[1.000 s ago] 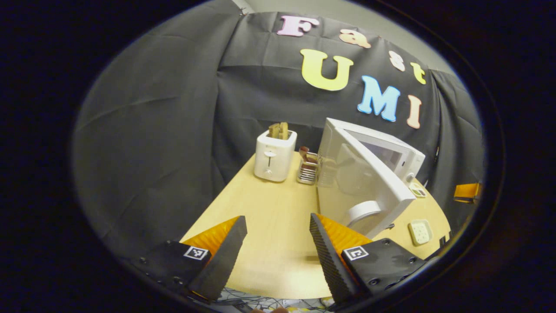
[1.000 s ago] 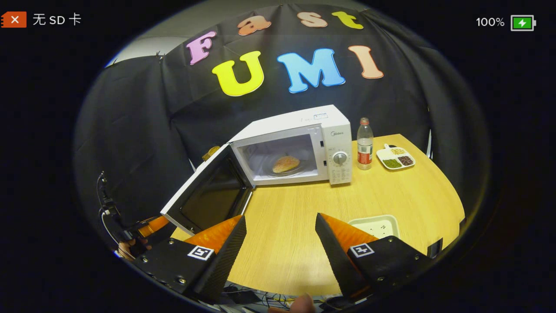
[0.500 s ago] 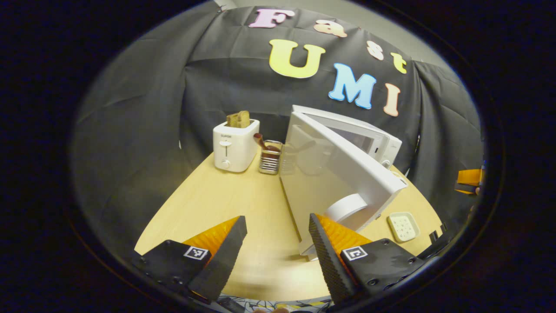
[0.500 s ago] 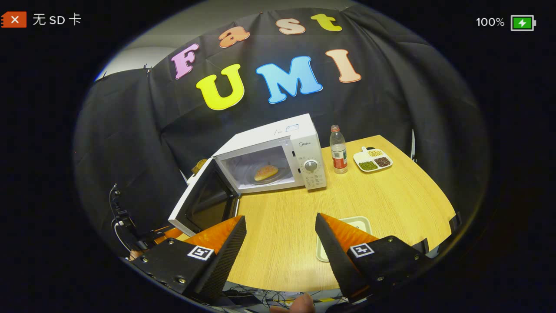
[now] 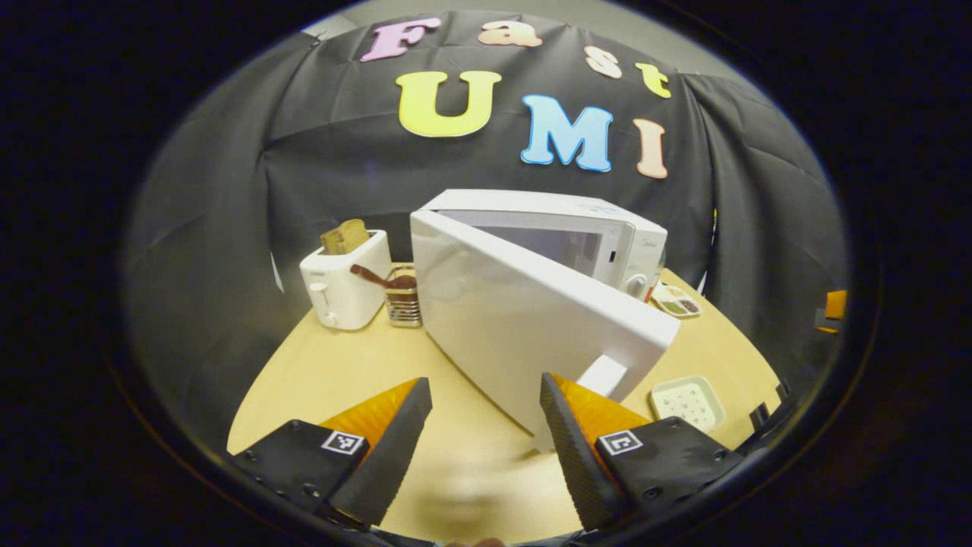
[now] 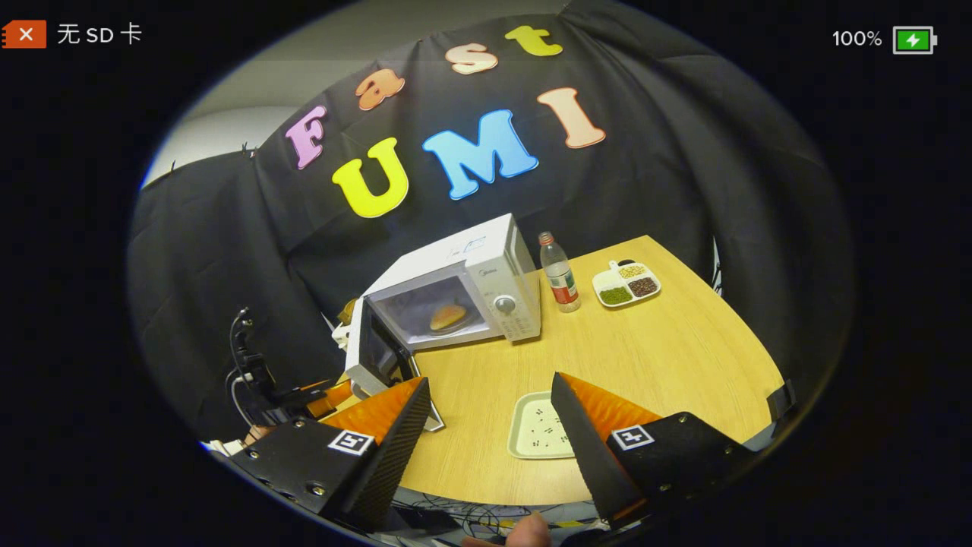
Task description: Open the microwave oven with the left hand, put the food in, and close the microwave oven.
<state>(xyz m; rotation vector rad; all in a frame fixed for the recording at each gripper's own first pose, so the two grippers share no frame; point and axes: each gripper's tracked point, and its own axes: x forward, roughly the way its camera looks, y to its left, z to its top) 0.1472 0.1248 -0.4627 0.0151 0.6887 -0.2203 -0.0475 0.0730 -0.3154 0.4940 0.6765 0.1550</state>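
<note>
Black cloth walls enclose a light wooden table [image 6: 668,357] carrying the microwave oven [image 6: 486,266]. Its door [image 5: 524,319] stands partly open, swung out toward the left gripper [image 5: 482,425]. The food [image 6: 448,315], a round bun, rests on the turntable inside the cavity, so the step in hand is judged to be closing. The left gripper's fingers are spread and hold nothing; one finger [image 5: 566,441] sits just beside the door's free edge, though contact cannot be confirmed. The right gripper [image 6: 490,429] is also spread, empty, and well apart from the oven above an empty tray [image 6: 535,437]. Push on the outer face near the free edge, follow the hinge arc steadily, and press until the latch seats without shifting the oven.
</note>
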